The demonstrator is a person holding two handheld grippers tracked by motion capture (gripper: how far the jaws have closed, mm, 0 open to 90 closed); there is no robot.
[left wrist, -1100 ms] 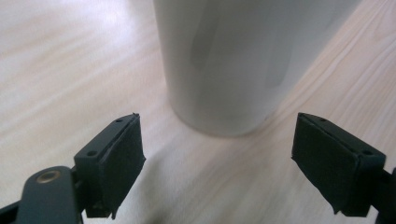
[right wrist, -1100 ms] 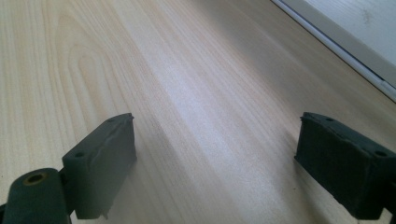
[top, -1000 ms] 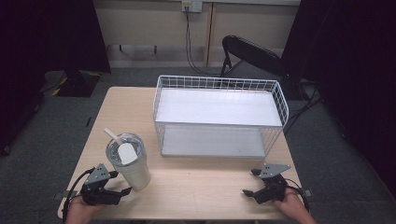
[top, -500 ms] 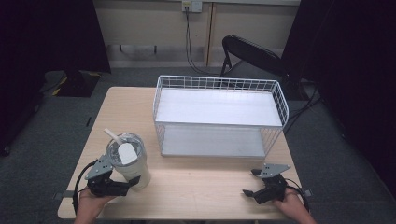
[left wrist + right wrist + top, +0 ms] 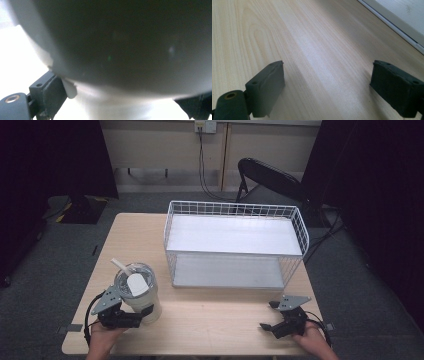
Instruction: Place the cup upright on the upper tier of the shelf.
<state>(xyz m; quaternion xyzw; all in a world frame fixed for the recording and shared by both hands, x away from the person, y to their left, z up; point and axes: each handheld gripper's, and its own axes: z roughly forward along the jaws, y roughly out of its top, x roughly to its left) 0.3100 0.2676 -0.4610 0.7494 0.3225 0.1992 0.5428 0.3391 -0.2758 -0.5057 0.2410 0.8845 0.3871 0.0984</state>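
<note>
High view: we see a pale wood-grain table [image 5: 225,325], a white wire basket [image 5: 235,245] at centre, and a round tumbler [image 5: 140,292] with a straw at lower left. Our left gripper [image 5: 142,312] spans the tumbler's base; whether it clamps, we cannot tell. The left gripper view blurs its smooth wall [image 5: 120,45]. Our right gripper [image 5: 327,85] gapes over bare wood.

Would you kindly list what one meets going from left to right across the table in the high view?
Left tool → tumbler with lid and straw → white wire basket → right tool.
</note>
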